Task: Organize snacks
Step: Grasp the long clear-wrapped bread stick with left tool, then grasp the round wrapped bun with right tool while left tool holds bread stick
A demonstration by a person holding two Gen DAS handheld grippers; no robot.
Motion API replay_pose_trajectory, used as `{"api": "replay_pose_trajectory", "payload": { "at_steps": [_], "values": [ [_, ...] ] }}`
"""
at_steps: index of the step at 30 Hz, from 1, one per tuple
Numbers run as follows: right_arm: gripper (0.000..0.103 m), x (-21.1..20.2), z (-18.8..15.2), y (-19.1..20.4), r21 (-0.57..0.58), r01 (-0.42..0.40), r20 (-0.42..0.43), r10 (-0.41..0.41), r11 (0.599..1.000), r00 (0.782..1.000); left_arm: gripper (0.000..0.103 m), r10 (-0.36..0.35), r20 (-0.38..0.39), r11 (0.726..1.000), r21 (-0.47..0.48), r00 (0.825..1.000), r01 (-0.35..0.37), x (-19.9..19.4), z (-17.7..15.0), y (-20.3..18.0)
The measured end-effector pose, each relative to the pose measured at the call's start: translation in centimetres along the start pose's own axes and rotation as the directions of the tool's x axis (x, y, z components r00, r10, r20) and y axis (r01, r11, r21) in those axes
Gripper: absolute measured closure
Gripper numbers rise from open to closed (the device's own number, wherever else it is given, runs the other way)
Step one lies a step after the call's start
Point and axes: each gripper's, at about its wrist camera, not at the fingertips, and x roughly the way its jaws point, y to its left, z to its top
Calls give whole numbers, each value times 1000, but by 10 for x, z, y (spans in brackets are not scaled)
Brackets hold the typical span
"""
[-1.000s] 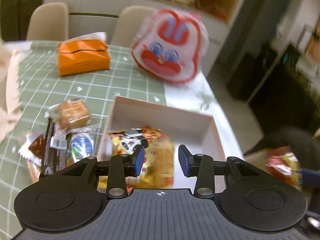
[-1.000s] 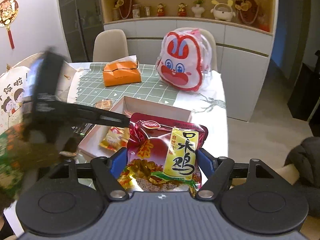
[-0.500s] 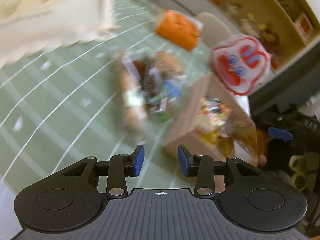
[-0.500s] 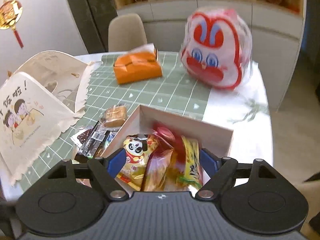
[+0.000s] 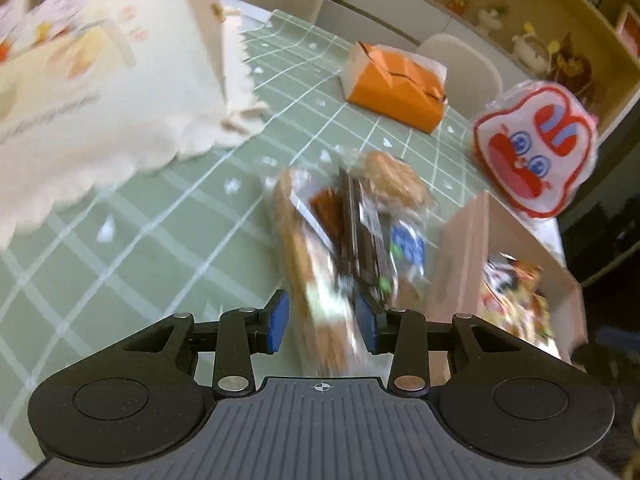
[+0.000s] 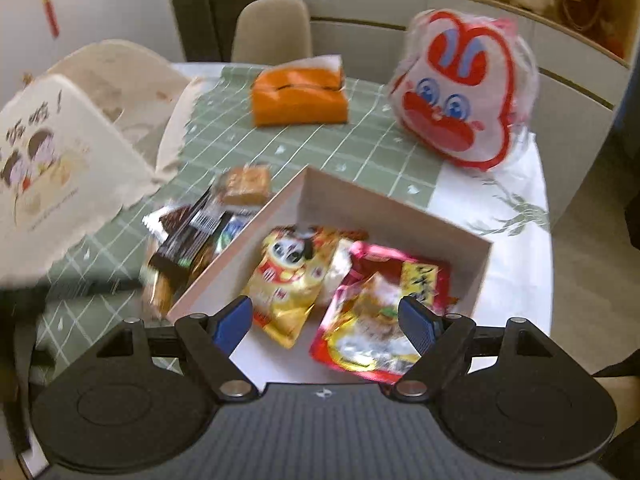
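1. Your right gripper (image 6: 326, 322) hangs wide and empty over the box (image 6: 394, 216), where the red packet (image 6: 380, 312) and yellow packet (image 6: 286, 280) lie.
2. Your left gripper (image 5: 322, 322) stands partly apart, empty, its fingers straddling the blurred snack pile (image 5: 352, 224) beside the box.
3. Farther off sits the orange pack (image 6: 298, 98).

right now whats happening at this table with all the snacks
A person is sorting snacks into a shallow box with a gripper in each hand. The right gripper hangs open above the box, where a red packet and a yellow panda packet already lie. The left gripper, also open, is aimed at the pile of loose snacks beside the box.
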Motion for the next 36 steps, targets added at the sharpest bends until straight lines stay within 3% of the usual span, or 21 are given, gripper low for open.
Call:
{"api": "replay_pose_trajectory", "payload": {
  "at_steps": [6,13,16,19,24,28,32,36],
  "values": [
    [22,3,5,10,-88,-38,23,40,995,999,53,99,-12,982,162,995,-96,27,11,-26],
    [22,19,66,28,-183,-146,48,157,972,986,58,122,-57,976,189,991,-110,29,7,-24],
    [22,56,111,33,-168,-209,-14,209,963,978,68,136,-54,980,156,989,-126,16,2,-12],
    [22,107,148,34,-146,-224,-64,217,964,974,69,182,-61,976,128,981,-173,-5,-9,6],
    [26,192,171,49,-147,-127,-141,106,981,984,69,243,-73,970,47,967,-240,-47,-30,44],
    [26,228,169,67,-182,-62,-184,28,981,982,69,163,-52,986,-37,985,-165,-70,-37,71],
    [41,220,159,81,-155,-34,-209,1,987,978,70,117,-34,993,-20,993,-118,-68,-30,84],
    [50,193,152,105,-127,-124,-246,90,984,965,69,80,-19,997,11,997,-79,-69,-24,90]
  ]
}}
